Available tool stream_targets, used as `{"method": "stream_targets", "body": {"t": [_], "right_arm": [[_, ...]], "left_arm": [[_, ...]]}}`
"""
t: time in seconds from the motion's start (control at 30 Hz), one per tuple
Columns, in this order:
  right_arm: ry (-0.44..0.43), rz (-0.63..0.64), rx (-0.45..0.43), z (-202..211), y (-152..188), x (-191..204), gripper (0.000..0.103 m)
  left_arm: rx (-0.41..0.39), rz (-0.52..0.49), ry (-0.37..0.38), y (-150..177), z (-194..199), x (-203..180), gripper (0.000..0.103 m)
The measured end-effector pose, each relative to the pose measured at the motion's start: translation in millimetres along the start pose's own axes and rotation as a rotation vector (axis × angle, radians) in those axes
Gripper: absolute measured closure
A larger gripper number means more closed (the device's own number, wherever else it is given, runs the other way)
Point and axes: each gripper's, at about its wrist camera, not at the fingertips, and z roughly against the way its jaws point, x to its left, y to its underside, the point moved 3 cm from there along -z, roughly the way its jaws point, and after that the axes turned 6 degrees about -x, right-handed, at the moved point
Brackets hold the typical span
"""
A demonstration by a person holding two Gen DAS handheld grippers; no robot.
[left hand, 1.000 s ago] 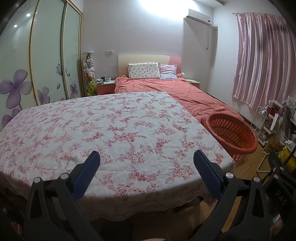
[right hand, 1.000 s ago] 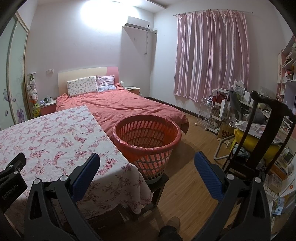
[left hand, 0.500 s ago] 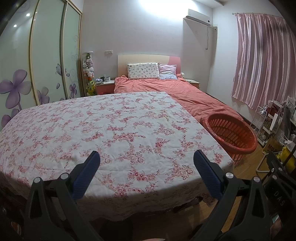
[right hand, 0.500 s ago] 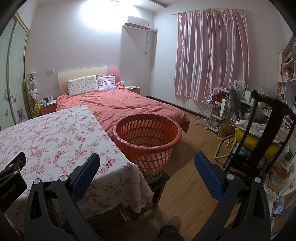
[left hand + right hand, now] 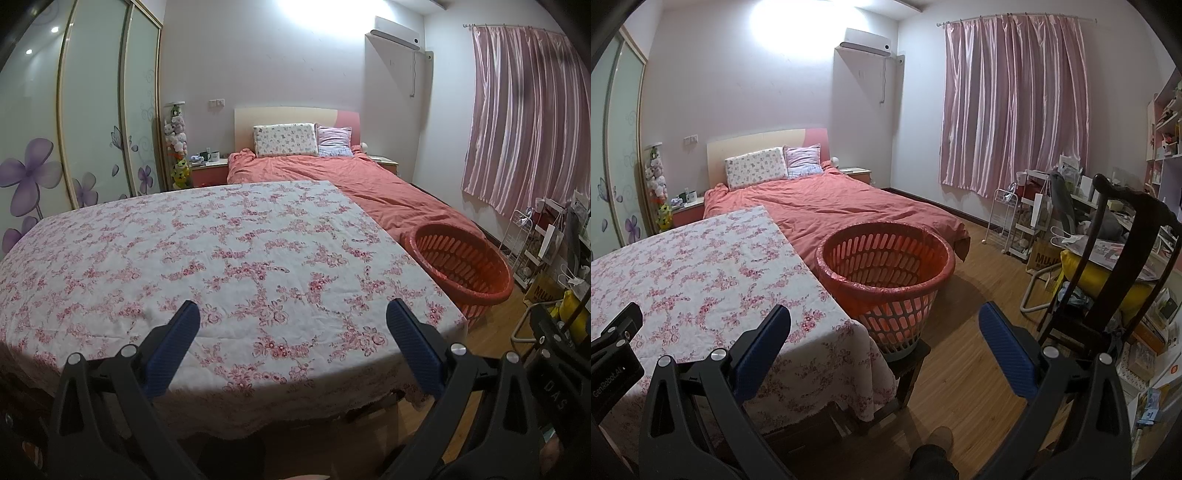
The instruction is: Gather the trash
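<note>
Almost nothing has shifted over the last second: both hand-held grippers, left (image 5: 293, 319) and right (image 5: 884, 325), stay released and empty. No trash shows on the floral-clothed surface (image 5: 221, 240); the red slatted plastic basket (image 5: 886, 266) waits at its 3 o'clock edge.

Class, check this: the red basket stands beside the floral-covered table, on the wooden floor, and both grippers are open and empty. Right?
One error: the red basket stands on a small dark stool, not the floor, as the right wrist view shows. It is beside the floral-covered table, and the left gripper and right gripper are open and empty.

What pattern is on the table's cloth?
The tablecloth is white with a pink-red floral print, clearest in the left wrist view.
</note>
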Motion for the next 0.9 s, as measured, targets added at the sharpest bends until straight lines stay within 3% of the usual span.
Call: {"method": "stream_targets", "body": {"t": [0.9], "right_arm": [[-0.012, -0.005, 0.047, -4.9, 3.0, -1.0, 0.002]], "left_arm": [[0.007, -0.002, 0.001, 5.3, 0.4, -2.3, 0.004]]}}
